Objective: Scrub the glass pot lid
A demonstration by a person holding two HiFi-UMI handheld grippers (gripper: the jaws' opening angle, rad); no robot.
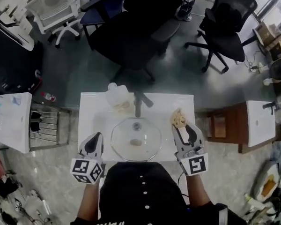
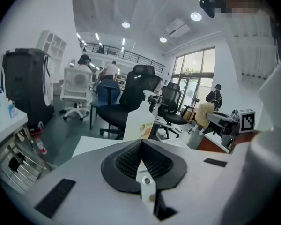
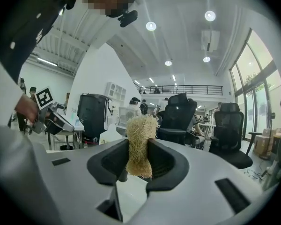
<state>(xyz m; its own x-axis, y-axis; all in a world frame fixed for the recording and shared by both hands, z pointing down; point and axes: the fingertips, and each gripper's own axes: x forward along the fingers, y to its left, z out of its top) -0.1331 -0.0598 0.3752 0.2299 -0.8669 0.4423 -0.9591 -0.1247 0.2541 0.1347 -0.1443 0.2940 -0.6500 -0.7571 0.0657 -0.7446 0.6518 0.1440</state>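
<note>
Lid (image 1: 125,143) lies flat, mid-table (image 1: 91,114). Right gripper (image 1: 180,125) at lid's 2 o'clock, clamped on loofah (image 1: 179,118). Left gripper (image 1: 97,139) at 9 o'clock, jaws closed, empty. Risk: nothing pins the lid, so scrubbing could skate it toward bottle (image 1: 117,97) at 11 o'clock.

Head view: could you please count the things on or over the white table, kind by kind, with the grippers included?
Glass pot lid: 1
Bottle: 1
Fibre scrubber, held in the right gripper: 1
Grippers, left gripper and right gripper: 2
Total: 5
</note>
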